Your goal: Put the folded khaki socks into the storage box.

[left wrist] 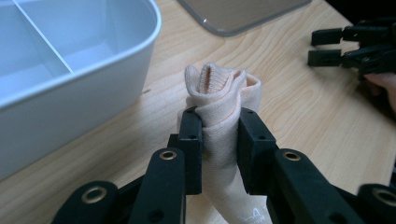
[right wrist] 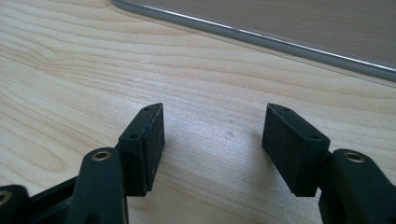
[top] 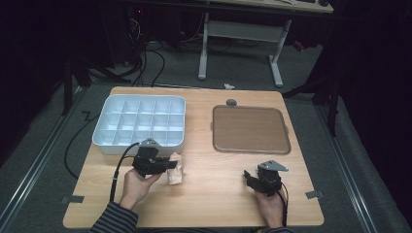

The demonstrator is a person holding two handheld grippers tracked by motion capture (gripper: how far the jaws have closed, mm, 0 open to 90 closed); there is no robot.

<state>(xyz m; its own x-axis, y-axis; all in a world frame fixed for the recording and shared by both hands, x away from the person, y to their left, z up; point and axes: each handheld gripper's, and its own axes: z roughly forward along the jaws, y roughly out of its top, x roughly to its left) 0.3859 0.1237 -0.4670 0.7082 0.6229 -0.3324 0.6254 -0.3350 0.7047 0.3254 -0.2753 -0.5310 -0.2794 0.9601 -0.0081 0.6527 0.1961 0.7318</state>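
A rolled pale peach sock [left wrist: 219,100] lies on the wooden table [top: 214,170], just in front of the white divided organiser tray [top: 141,121]. My left gripper [left wrist: 218,149] is shut on the sock, its two black pads pressing the roll from both sides; from above the sock [top: 176,172] pokes out to the right of that gripper [top: 170,164]. My right gripper [right wrist: 212,147] stands open low over bare wood at the front right [top: 250,177], nothing between its fingers.
A brown flat tray [top: 250,128] with a grey rim lies at the back right; its edge [right wrist: 261,39] runs just beyond the right gripper. The organiser's white wall [left wrist: 84,93] stands close to the left of the sock. A small dark round object [top: 231,102] sits behind the brown tray.
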